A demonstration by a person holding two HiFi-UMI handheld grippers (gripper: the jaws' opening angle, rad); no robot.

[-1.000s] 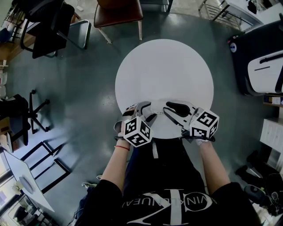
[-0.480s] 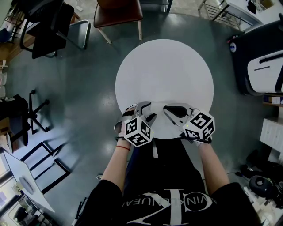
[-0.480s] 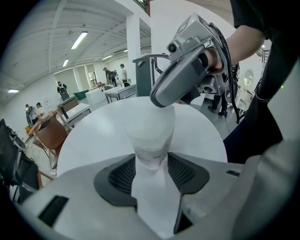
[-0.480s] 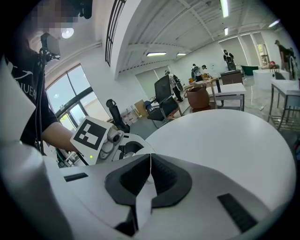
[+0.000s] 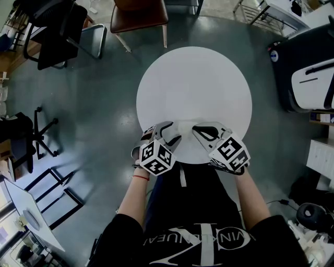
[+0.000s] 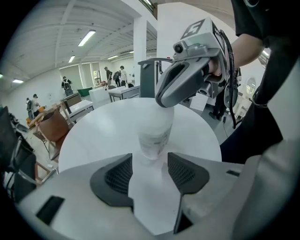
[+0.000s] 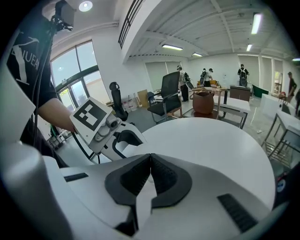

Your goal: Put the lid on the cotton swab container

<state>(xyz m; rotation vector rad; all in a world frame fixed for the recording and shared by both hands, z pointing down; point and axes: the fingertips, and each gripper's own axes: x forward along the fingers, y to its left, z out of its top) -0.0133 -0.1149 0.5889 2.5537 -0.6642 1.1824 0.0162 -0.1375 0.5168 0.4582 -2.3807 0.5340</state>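
A translucent white cotton swab container (image 5: 185, 126) with a printed label stands upright near the front edge of the round white table (image 5: 193, 78). My left gripper (image 5: 171, 134) is at its left side, open, with the container (image 6: 157, 133) just beyond its fingertips (image 6: 119, 174) and not touched by the pads. My right gripper (image 5: 200, 130) comes in from the right, and its fingers (image 6: 168, 91) rest over the container's top and hide it. In the right gripper view its jaws (image 7: 150, 159) are shut with nothing between them. I see no separate lid.
A brown chair (image 5: 140, 13) and a black chair (image 5: 57, 31) stand beyond the table, and a dark machine with a white panel (image 5: 308, 73) is at the right. The person's body is close to the table's front edge. People stand far off in the room.
The right gripper's jaws went from wide open to shut, and it shifted slightly left toward the container. The left gripper's marker cube dropped a little to the lower left.
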